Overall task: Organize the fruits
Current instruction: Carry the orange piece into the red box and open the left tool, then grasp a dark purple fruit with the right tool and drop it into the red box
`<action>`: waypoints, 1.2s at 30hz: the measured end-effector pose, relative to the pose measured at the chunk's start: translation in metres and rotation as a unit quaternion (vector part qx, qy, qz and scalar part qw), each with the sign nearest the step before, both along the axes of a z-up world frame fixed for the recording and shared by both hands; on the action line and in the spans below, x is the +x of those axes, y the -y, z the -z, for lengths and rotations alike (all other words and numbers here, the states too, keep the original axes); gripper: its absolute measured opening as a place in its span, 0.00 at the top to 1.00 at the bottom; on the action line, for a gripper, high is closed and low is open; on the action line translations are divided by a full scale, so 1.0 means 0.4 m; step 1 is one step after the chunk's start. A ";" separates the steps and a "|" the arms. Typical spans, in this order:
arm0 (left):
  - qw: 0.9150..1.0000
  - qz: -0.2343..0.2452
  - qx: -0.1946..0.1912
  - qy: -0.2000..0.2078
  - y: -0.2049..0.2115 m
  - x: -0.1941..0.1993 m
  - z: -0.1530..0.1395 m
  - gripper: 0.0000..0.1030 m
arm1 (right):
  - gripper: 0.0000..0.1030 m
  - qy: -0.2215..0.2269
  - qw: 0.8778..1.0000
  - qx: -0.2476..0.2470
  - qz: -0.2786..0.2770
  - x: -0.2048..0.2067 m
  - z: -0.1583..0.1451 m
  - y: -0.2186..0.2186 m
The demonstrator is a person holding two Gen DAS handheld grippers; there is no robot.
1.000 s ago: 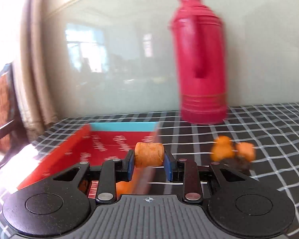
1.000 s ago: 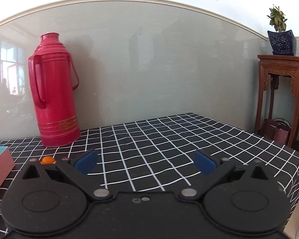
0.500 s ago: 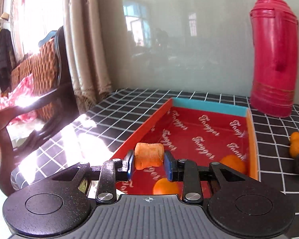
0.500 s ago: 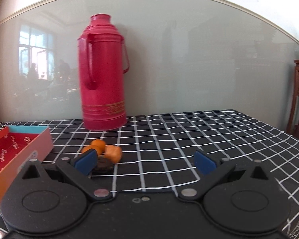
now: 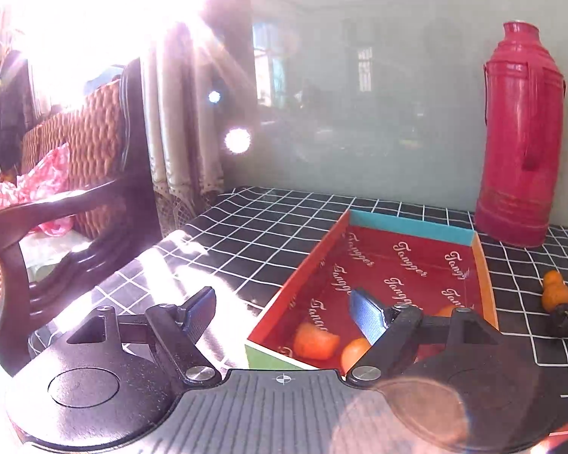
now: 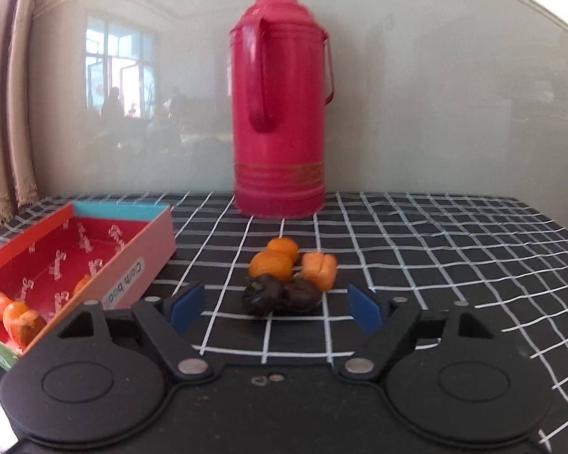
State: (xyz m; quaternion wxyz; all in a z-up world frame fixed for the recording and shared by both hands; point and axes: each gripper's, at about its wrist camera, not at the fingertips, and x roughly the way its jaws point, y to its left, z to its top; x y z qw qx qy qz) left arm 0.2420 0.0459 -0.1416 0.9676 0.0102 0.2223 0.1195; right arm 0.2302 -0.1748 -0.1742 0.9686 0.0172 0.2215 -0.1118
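Observation:
A shallow red box [image 5: 405, 265] lies on the checked tablecloth; several orange fruits [image 5: 316, 340] lie at its near end. My left gripper [image 5: 284, 314] is open and empty, above the box's near left corner. The box also shows in the right wrist view [image 6: 56, 261] at the left. My right gripper [image 6: 272, 308] is open and empty, just in front of a small pile on the cloth: two orange fruits [image 6: 272, 263], an orange piece [image 6: 320, 270] and two dark fruits [image 6: 263, 295]. The pile shows at the far right in the left wrist view [image 5: 562, 299].
A tall red thermos [image 6: 280, 121] stands behind the pile against the glossy wall; it also shows in the left wrist view [image 5: 518, 151]. A wooden chair with a wicker back [image 5: 68, 196] stands off the table's left edge. Strong sun glare fills the upper left.
My left gripper has opened and let go of the orange fruit piece, which now lies in the box. My right gripper has swung left and closer to the fruit pile.

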 end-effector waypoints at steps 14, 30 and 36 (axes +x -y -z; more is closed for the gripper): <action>0.994 -0.104 -0.022 0.024 -0.210 -0.049 -0.007 0.24 | 0.55 -0.044 0.999 0.004 0.026 0.117 0.030 -0.001; 0.989 -0.145 -0.028 0.015 -0.315 -0.069 0.009 0.19 | 0.78 -0.063 0.997 -0.034 0.004 0.153 0.042 -0.046; 0.987 -0.156 -0.032 0.017 -0.328 -0.075 0.007 0.18 | 0.80 -0.034 0.999 -0.009 -0.018 0.125 0.024 -0.068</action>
